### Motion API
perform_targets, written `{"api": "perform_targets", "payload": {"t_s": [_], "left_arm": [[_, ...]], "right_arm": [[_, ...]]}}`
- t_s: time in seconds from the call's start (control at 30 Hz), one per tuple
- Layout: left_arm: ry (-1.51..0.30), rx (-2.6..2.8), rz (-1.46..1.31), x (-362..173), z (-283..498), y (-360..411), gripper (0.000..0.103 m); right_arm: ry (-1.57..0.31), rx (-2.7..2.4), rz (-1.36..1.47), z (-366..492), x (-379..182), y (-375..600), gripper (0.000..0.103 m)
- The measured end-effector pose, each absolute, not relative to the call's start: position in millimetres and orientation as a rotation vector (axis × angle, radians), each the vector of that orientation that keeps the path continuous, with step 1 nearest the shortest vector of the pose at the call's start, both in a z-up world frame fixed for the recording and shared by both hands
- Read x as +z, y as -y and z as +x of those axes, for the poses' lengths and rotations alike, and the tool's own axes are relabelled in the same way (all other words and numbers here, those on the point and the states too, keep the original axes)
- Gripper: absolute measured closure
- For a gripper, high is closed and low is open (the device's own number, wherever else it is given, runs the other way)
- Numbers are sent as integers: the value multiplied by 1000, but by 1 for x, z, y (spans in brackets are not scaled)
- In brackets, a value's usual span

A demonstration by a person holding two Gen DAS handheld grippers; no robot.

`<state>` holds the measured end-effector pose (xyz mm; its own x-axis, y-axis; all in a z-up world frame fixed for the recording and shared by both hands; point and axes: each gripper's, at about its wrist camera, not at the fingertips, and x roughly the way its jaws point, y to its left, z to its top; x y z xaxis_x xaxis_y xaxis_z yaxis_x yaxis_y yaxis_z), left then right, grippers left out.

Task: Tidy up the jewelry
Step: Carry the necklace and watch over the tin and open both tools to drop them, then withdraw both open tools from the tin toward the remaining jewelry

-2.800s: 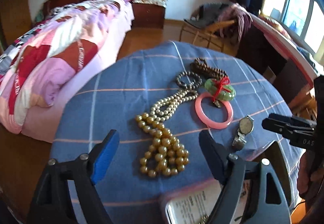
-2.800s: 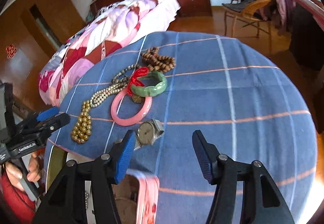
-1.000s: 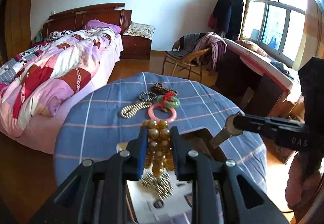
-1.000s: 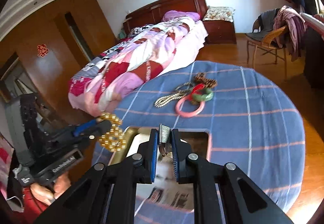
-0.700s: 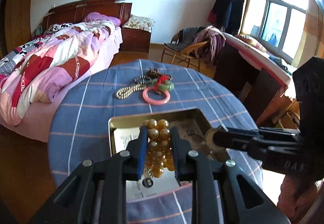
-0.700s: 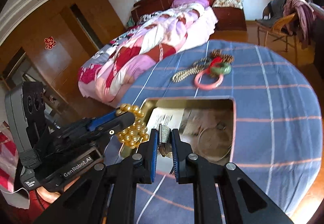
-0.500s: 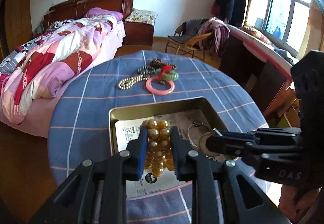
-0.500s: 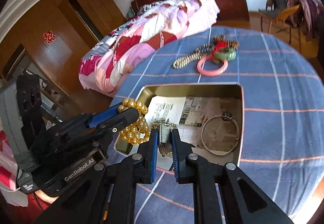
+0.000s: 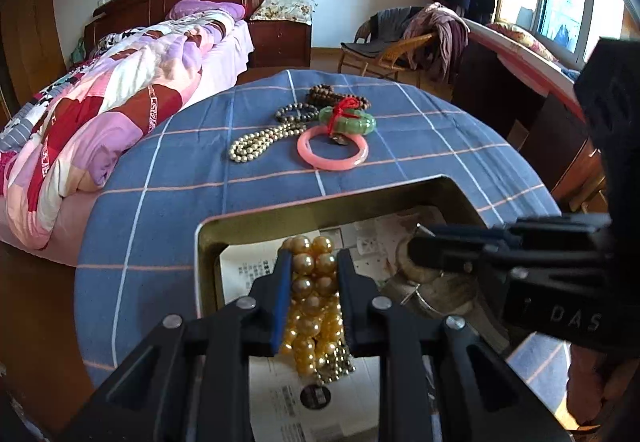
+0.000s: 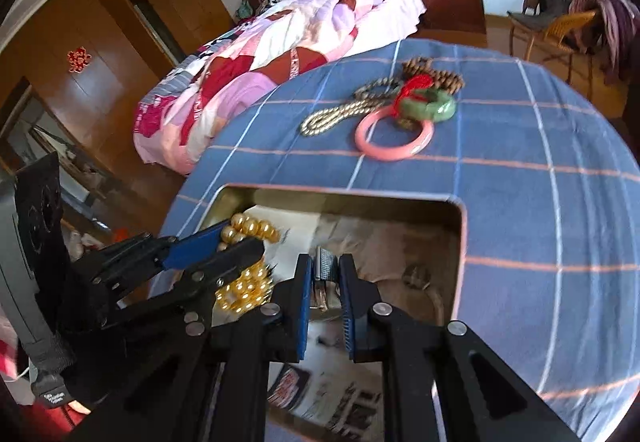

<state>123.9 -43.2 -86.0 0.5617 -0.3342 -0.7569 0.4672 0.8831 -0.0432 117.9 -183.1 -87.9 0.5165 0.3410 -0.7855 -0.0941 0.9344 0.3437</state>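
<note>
Both grippers now low over the open tin (image 10: 344,196) at the near edge of the worktop (image 9: 168,178); a second ago both rode higher.

Left gripper (image 9: 310,292): fingers narrowly apart, clamped on gold bead necklace (image 9: 312,274), strands hanging into the tin.

Right gripper (image 10: 325,284): fingers opening, watch (image 10: 325,266) between them, just above the tin floor, apparently being let go.

Pink bangle (image 9: 332,152) and other pieces lie on the far side, unsorted.

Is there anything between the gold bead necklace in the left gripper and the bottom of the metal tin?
Nothing visible blocks it. The gold bead necklace hangs from the left gripper directly over the printed paper lining the open gold metal tin.
</note>
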Motion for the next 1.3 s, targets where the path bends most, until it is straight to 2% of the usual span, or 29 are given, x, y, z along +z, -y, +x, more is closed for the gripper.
{"api": "perform_targets", "payload": {"t_s": [0.03,0.07,0.1,0.17,0.33,0.37,0.4,0.47,1.17,1.3], "left_arm": [[-855,-474,173,-87,125,45,80],[-859,-475,173,-88,127,46,80],[-863,-475,173,-89,128,47,80],[-867,-472,185,-91,130,49,80],[-864,-459,199,-92,132,52,79],[-865,-460,194,-91,132,53,69],[-862,-459,192,-90,132,54,43],[-818,-441,189,-84,128,53,13],[-772,-310,116,-62,124,17,11],[-747,-289,131,-59,118,13,7]], "right_arm": [[-1000,259,275,121,-88,186,83],[-999,258,282,122,-87,188,71],[-995,255,291,122,-86,191,52],[-950,247,314,119,-80,198,37],[-885,241,367,111,-67,212,37],[-882,234,372,111,-66,214,37],[-881,221,382,110,-66,217,37],[-880,211,408,108,-68,223,37],[-843,91,444,82,-56,238,37],[-836,64,413,78,-52,234,37]]}}
